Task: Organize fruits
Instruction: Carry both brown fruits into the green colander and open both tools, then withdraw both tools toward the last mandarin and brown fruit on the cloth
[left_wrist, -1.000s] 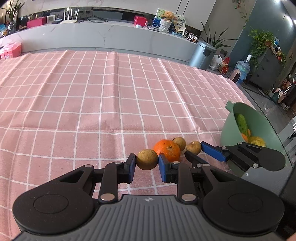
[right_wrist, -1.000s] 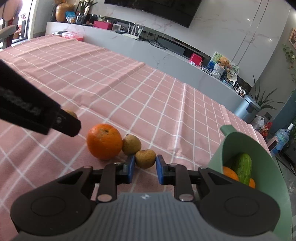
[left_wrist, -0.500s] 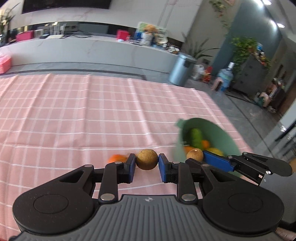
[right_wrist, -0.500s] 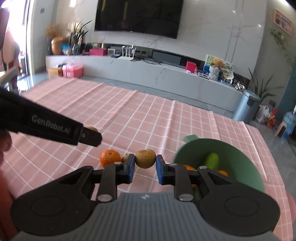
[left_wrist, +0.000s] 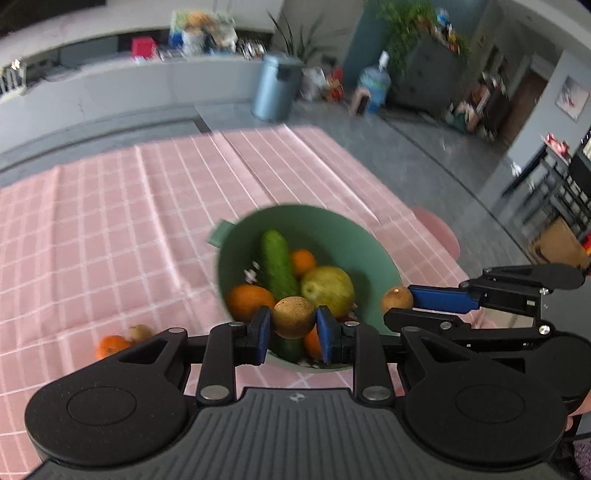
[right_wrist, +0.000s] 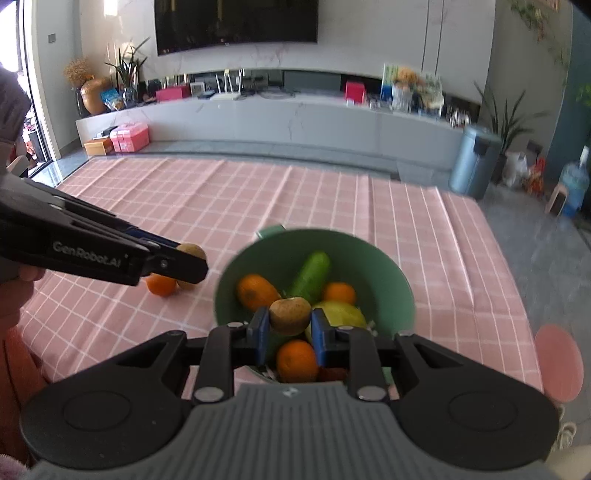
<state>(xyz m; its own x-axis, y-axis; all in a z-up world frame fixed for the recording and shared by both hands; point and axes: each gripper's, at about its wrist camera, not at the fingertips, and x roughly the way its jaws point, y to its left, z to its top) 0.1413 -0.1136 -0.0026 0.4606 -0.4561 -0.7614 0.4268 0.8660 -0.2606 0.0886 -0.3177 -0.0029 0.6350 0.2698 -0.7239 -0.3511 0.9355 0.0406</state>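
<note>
Right wrist view: left hand-held gripper (right_wrist: 192, 258) mostly hides its brown fruit (right_wrist: 192, 251).

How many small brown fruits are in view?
3 brown fruits. One is held in the left tongs, one in the right tongs, one lies on the pink cloth beside an orange. More may hide in the bowl.

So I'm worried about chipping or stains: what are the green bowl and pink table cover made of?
Green bowl: probably matte plastic, judging by its even colour, dull sheen and moulded tab. Pink checked cover: seemingly woven cloth, with soft fold creases and no gloss.
</note>
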